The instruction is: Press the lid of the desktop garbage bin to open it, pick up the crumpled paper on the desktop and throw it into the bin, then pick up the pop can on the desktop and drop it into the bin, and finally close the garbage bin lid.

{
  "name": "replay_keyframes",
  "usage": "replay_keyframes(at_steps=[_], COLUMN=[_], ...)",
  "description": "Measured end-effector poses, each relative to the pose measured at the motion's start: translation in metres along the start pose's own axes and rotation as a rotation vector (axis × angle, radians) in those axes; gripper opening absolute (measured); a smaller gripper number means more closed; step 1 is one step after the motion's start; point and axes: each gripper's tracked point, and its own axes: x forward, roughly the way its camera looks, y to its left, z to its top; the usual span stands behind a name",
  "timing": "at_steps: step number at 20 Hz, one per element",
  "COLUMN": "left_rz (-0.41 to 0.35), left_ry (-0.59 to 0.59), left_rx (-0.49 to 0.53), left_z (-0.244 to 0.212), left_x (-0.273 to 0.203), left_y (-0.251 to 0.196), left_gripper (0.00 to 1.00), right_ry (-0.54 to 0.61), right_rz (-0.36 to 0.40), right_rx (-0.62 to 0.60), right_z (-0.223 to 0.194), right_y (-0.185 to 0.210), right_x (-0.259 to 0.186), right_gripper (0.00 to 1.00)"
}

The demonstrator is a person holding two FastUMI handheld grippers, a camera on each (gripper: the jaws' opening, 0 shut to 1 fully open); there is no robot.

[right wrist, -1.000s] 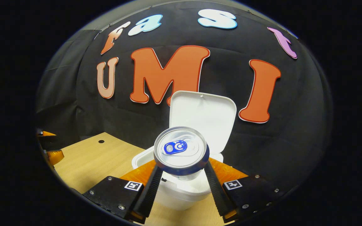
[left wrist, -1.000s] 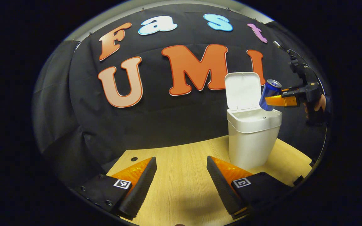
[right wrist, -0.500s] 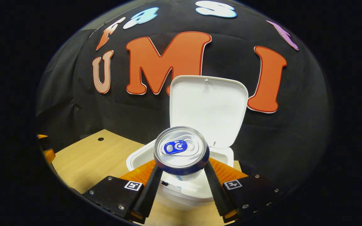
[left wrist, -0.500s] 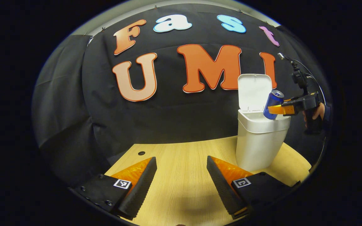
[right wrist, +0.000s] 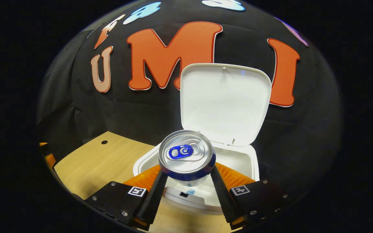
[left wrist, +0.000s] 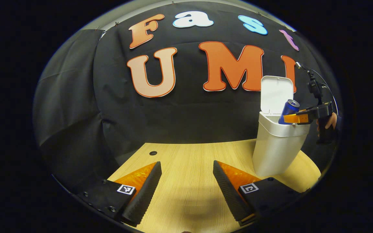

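Can (right wrist: 186, 154) pinched in your R gripper (right wrist: 186, 191) over open bin (right wrist: 238, 161), lid (right wrist: 225, 103) up, so it'll drop inside; L gripper (left wrist: 186, 191) spread, idle above desk (left wrist: 186, 161).

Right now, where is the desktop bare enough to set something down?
Bare wood runs from the white plastic bin leftward to the desktop hole, ahead of the open left gripper. Crowded: the bin mouth, where the right gripper holds the blue can.

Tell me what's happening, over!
Right claw shut on pop can, above open garbage bin. Left claw open, low over desktop. Lid up, nothing blocking.
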Motion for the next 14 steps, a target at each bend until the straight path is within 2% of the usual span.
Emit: replay_keyframes(at_steps=[7,14], left_rz=[-0.063,-0.073], left_ry=[0.006,0.004], left_rx=[0.02,0.008], left_z=[0.003,0.002], left_x=[0.016,0.014], left_y=[-0.014,-0.014], left_gripper=[1.0,1.0], right_ry=[0.001,-0.075], right_rz=[-0.032,-0.087], right_rx=[0.036,0.006], right_z=[0.006,0.055], right_y=[-0.013,-0.043], right_x=[-0.002,-0.016], right_gripper=[0.83,0.82])
